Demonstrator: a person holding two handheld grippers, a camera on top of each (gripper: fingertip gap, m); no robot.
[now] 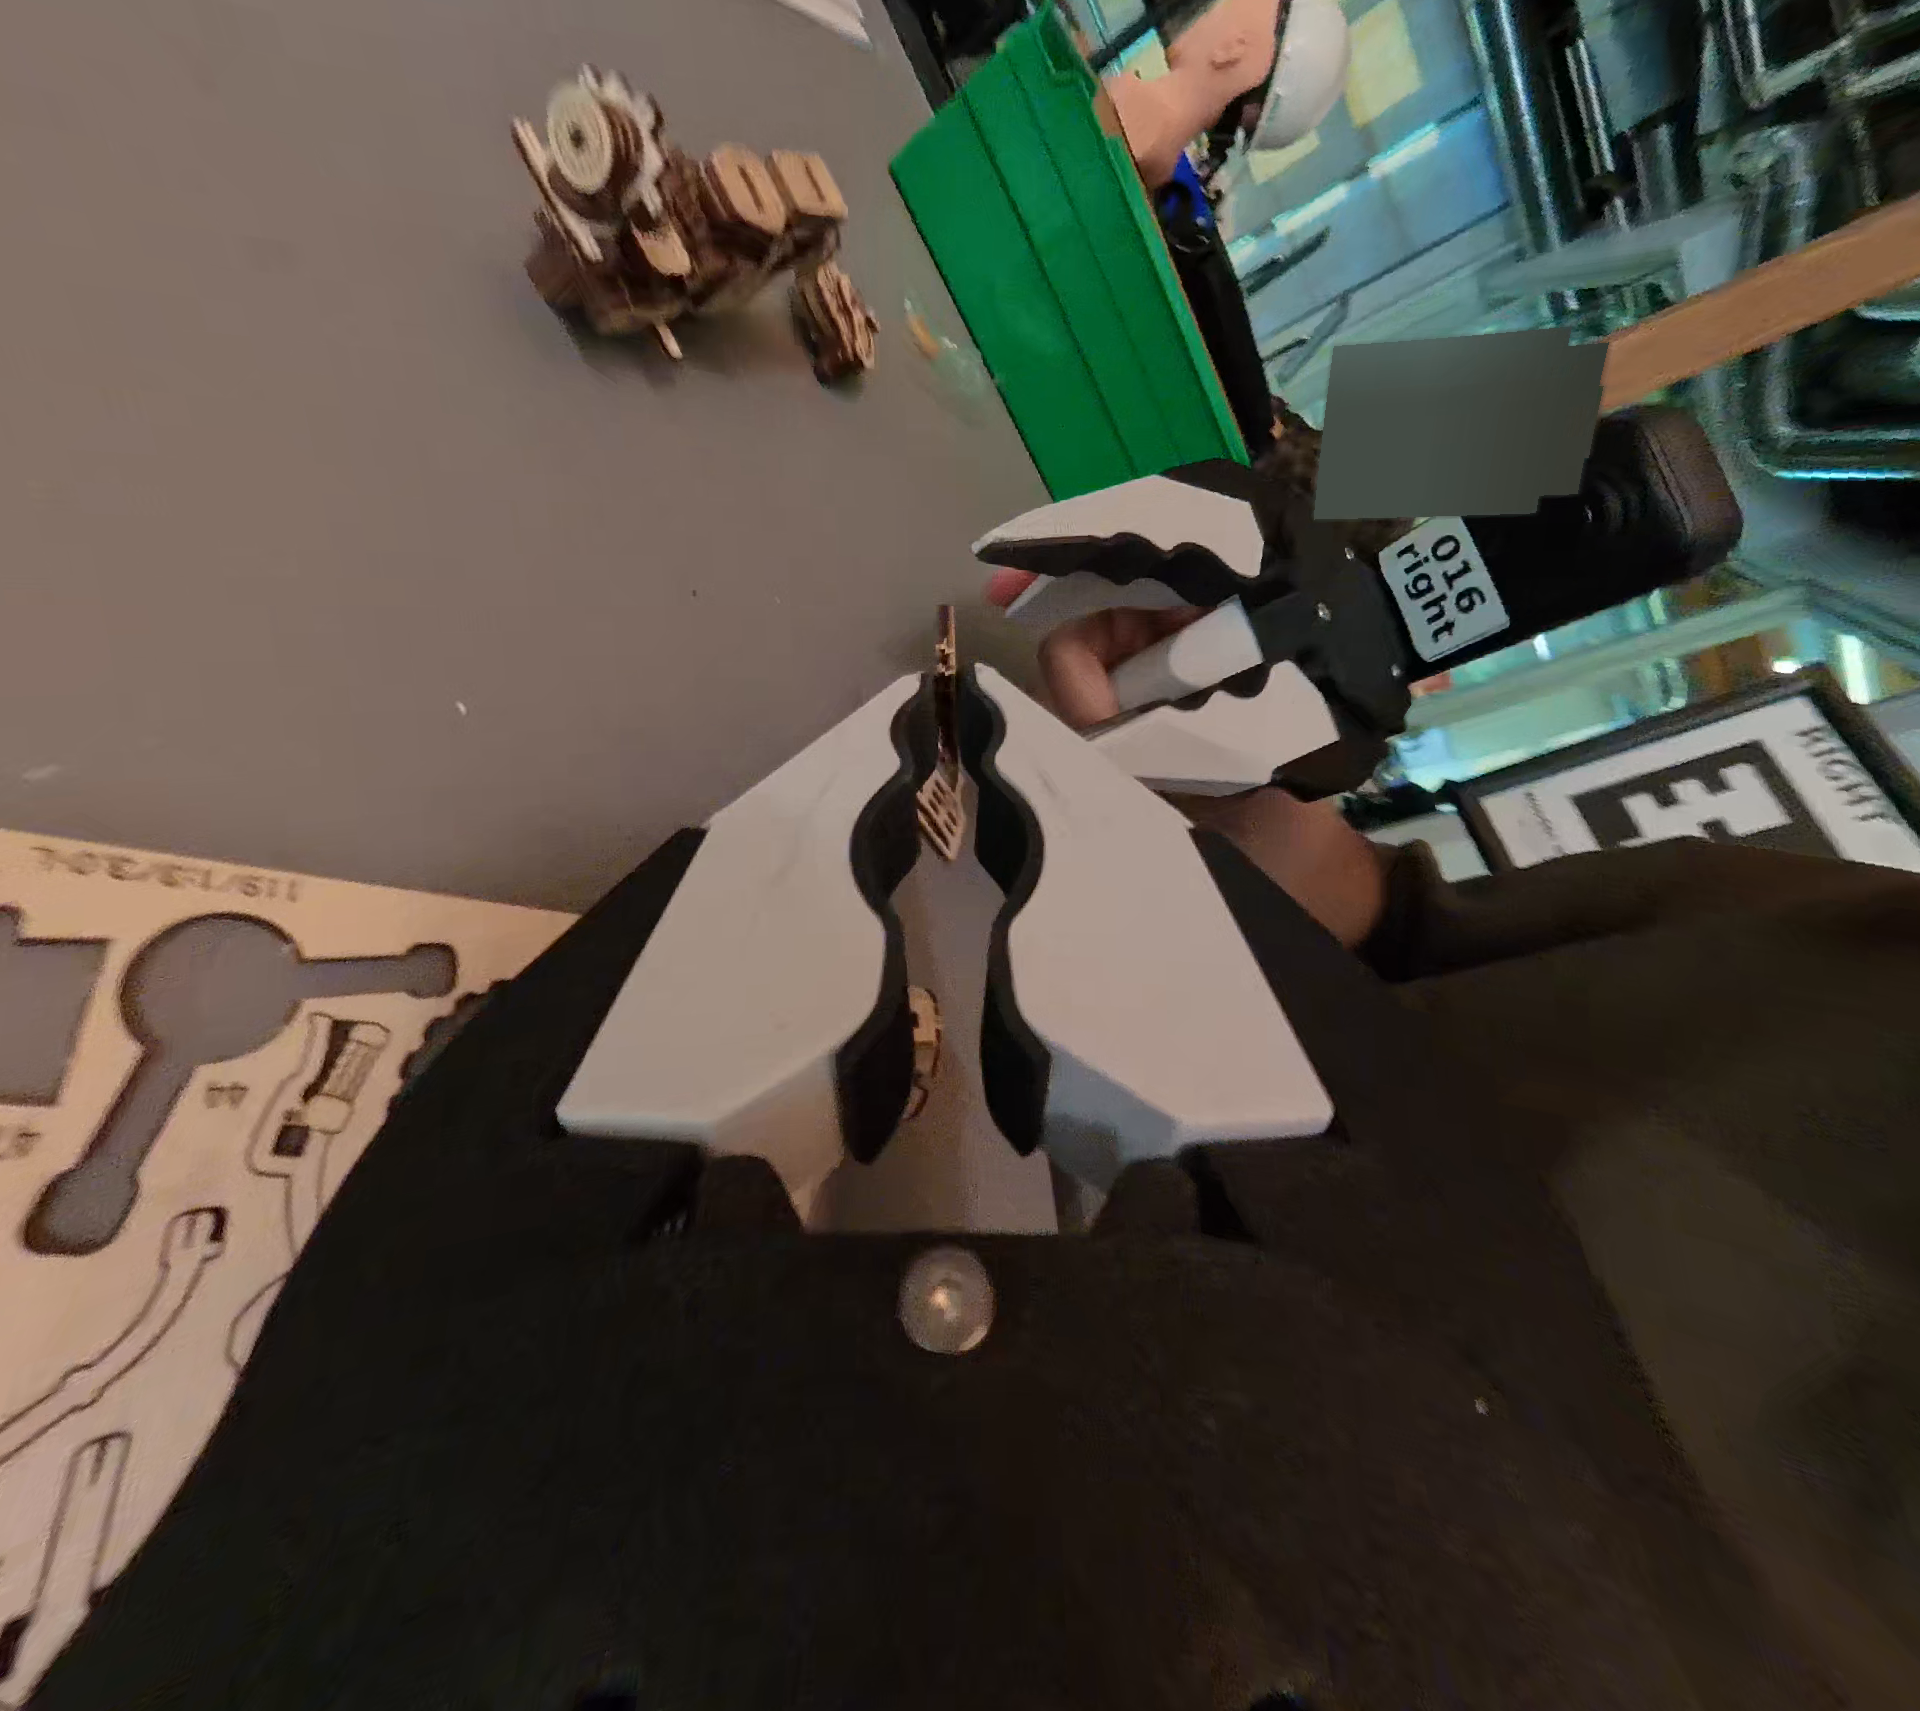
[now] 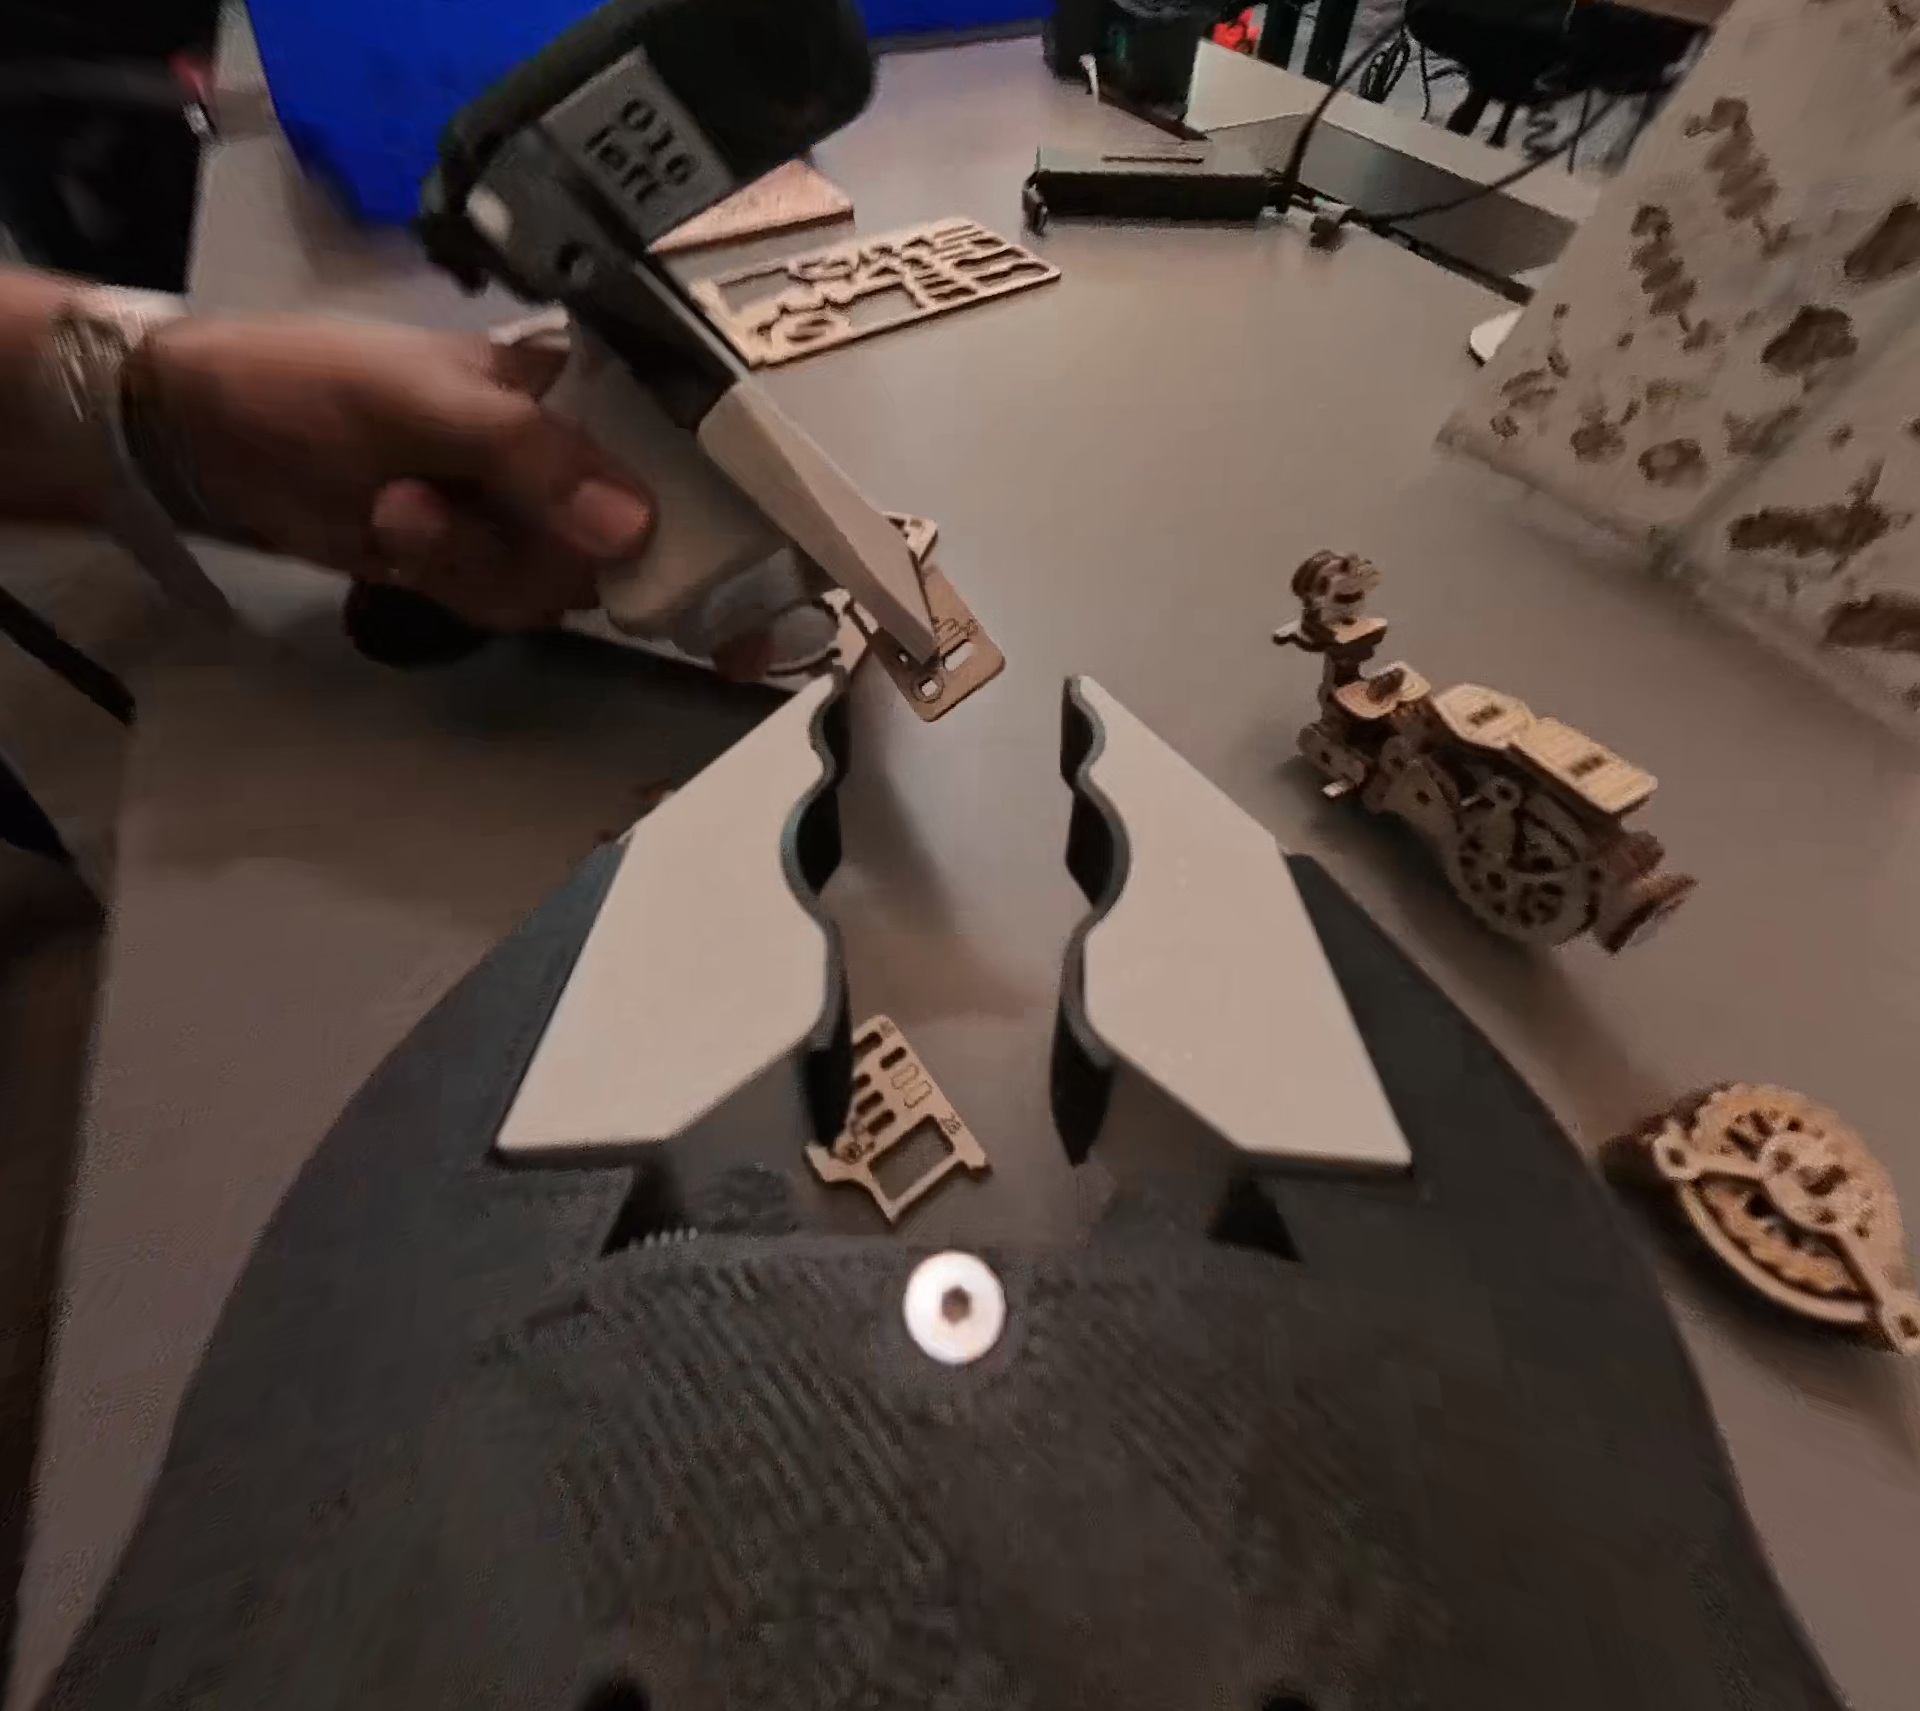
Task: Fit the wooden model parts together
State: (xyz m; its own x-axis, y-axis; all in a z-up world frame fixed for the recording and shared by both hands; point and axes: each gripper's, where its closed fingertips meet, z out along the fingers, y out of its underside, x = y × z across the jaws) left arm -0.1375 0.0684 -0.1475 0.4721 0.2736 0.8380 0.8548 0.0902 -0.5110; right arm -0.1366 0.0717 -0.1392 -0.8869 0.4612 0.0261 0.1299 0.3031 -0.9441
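Left to right across the right wrist view: a hand (image 2: 416,466) grips the left tool (image 2: 920,643) by its handle, angled down from the upper left toward the centre of the bench (image 2: 1195,466). Its jaws are closed on a flat wooden plate (image 2: 951,669), pinched at one edge so the slotted end projects free, apparently for mating. In the left wrist view the plate (image 1: 943,726) stands edge-on between the closed tips.

The right tool (image 2: 956,705) faces this plate with jaws well apart and nothing between them. A second slotted plate (image 2: 899,1131) lies flat on the bench, near under that tool.

Further right, a partly built wooden motorcycle model (image 2: 1475,768) stands upright, and a wooden wheel assembly (image 2: 1766,1214) lies nearer, apart from it.
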